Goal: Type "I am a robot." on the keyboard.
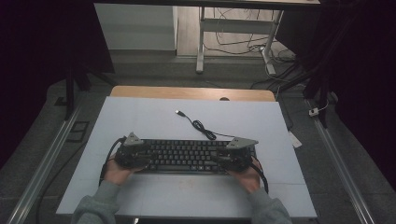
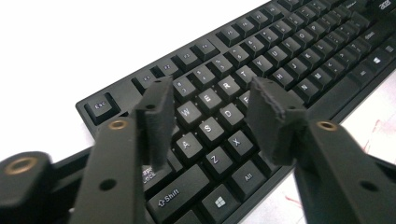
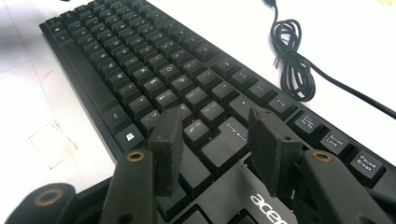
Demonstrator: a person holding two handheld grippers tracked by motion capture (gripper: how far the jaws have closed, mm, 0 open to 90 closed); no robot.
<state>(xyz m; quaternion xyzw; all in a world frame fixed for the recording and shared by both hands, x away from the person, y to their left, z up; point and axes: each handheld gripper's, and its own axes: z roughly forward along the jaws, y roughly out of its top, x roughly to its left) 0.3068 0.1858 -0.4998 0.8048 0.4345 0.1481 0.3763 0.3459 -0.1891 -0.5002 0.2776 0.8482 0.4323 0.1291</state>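
Two tongs, left (image 1: pixel 140 156) & right (image 1: pixel 224 158), agape, empty over keyboard (image 1: pixel 184 155) on pale table (image 1: pixel 140 116); dim room.

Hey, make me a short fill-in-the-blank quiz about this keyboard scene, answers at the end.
1. Both hand-held grippers hover over a black ____.
2. The left hand-held gripper has its jaws ____ above the letter keys.
3. The brand printed near the right hand-held gripper reads ____.
4. The coiled cable ends in a ____ plug.

Answers: keyboard, open, acer, USB
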